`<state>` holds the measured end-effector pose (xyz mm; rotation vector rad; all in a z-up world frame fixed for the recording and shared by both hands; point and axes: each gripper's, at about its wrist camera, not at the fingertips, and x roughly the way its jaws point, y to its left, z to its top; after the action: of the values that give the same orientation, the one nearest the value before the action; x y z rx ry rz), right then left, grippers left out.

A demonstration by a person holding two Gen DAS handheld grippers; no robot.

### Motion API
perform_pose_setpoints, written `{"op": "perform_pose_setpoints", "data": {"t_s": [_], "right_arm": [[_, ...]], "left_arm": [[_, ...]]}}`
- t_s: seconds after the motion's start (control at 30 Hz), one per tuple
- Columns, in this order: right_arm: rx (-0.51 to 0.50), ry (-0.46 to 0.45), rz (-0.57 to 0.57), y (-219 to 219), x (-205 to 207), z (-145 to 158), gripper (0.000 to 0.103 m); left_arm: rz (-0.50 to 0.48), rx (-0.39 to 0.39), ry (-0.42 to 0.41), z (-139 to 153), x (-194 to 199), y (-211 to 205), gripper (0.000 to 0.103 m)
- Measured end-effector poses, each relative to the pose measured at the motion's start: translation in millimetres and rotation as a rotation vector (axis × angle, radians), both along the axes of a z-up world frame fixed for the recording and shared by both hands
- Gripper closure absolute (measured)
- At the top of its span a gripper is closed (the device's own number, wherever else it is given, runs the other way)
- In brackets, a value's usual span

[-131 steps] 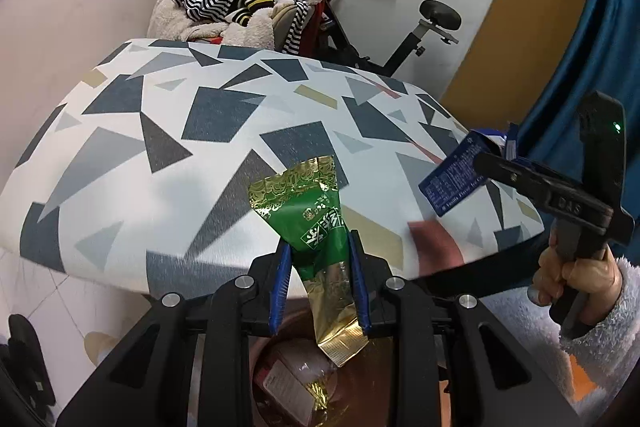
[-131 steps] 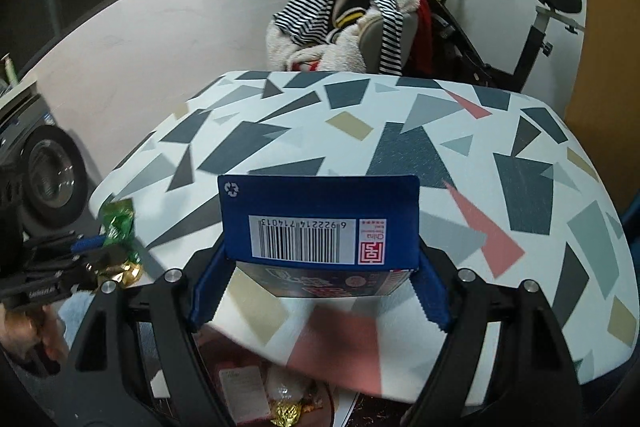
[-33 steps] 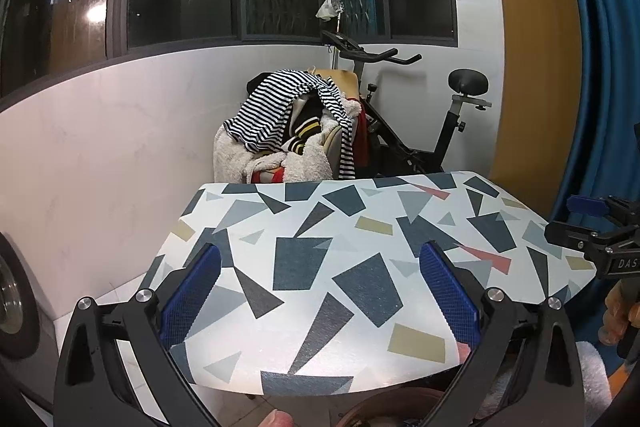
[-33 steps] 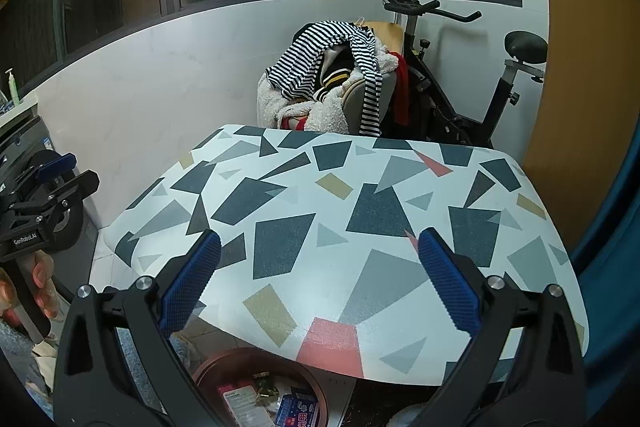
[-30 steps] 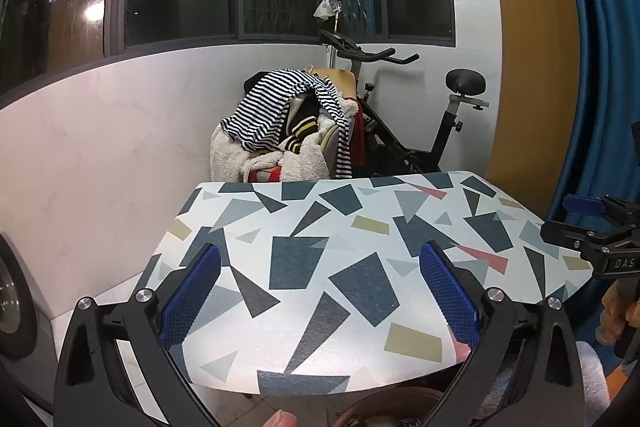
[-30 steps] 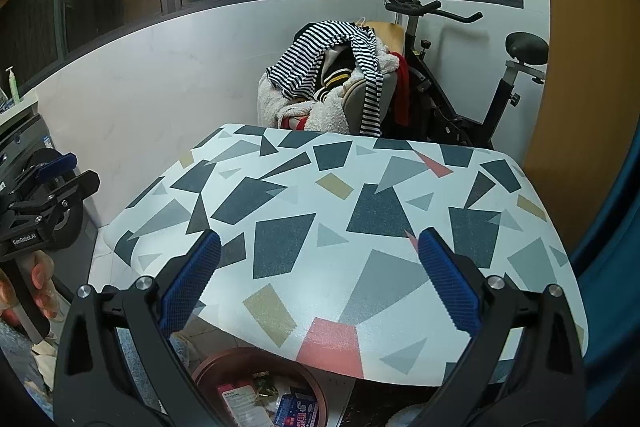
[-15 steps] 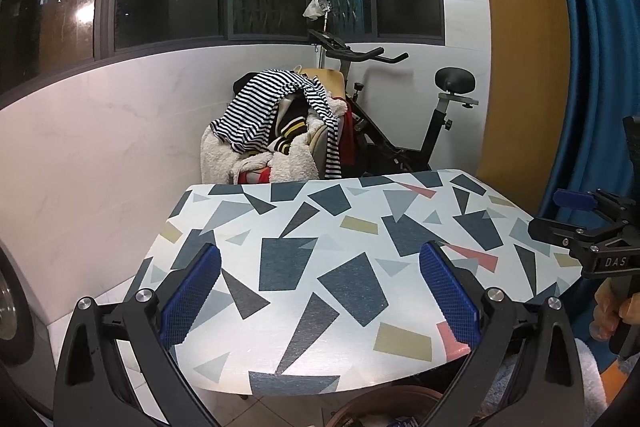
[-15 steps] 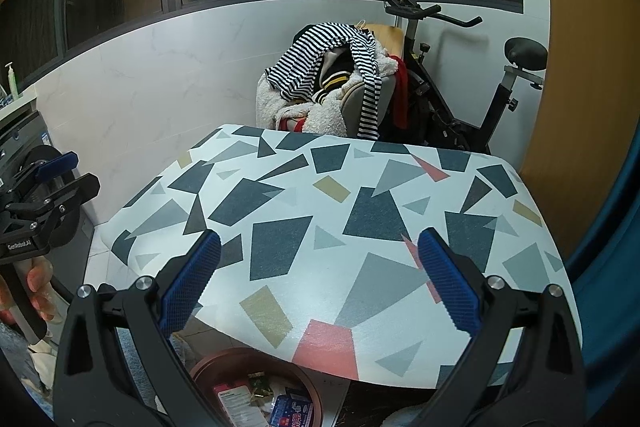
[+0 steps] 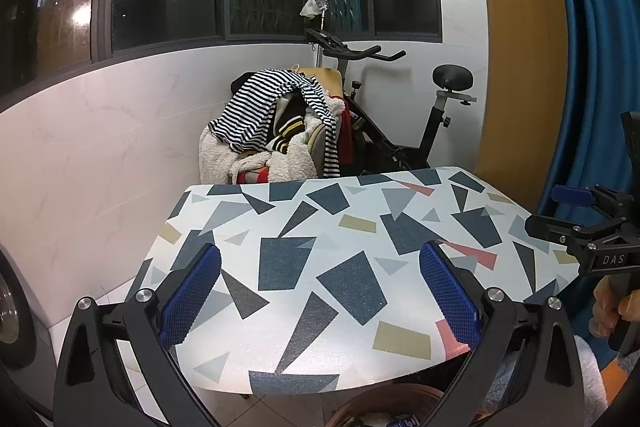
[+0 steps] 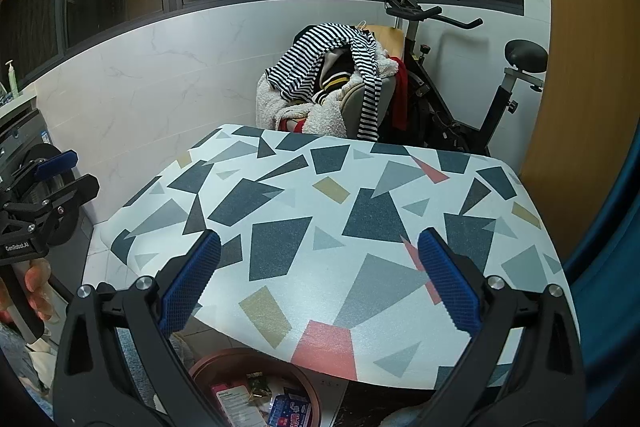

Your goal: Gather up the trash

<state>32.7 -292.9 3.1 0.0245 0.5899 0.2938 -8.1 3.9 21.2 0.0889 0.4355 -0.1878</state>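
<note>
The table with a white cloth of grey, blue and pink shapes has no trash on it; it also shows in the right wrist view. A round brown bin stands on the floor under the table's near edge, with wrappers and a blue box inside; its rim shows in the left wrist view. My left gripper is open wide and empty, held above the near edge. My right gripper is open wide and empty. Each gripper shows in the other's view, the right and the left.
A chair piled with striped and fleece clothes stands behind the table, beside an exercise bike. A white wall runs along the left, a blue curtain on the right. A washing machine drum sits at far left.
4.4 s ago my left gripper held a green wrapper and my right a blue box over the bin; both are now open and empty. Over the last second both views shifted slightly.
</note>
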Motion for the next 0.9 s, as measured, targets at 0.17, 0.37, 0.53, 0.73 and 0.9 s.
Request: {"op": "perform_pose_setpoints", "data": {"t_s": [0.17, 0.37, 0.53, 0.73, 0.9], "right_arm": [[0.0, 0.0, 0.0, -0.2, -0.1, 0.1, 0.006], [-0.002, 0.001, 0.0, 0.2, -0.1, 0.1, 0.006], [-0.004, 0.002, -0.001, -0.1, 0.0, 0.8, 0.006], [-0.004, 0.002, 0.002, -5.2, 0.6, 3.0, 0.006], [-0.005, 0.002, 0.005, -6.4, 0.8, 1.6, 0.006]], "left_arm": [[-0.006, 0.002, 0.003, 0.0, 0.2, -2.5, 0.006], [-0.008, 0.001, 0.005, -0.4, -0.5, -3.3, 0.006], [-0.008, 0.001, 0.007, -0.5, -0.3, -3.5, 0.006], [-0.003, -0.001, 0.01, -3.8, 0.2, -3.6, 0.006], [0.008, -0.004, 0.018, -7.6, 1.9, -1.7, 0.006]]}}
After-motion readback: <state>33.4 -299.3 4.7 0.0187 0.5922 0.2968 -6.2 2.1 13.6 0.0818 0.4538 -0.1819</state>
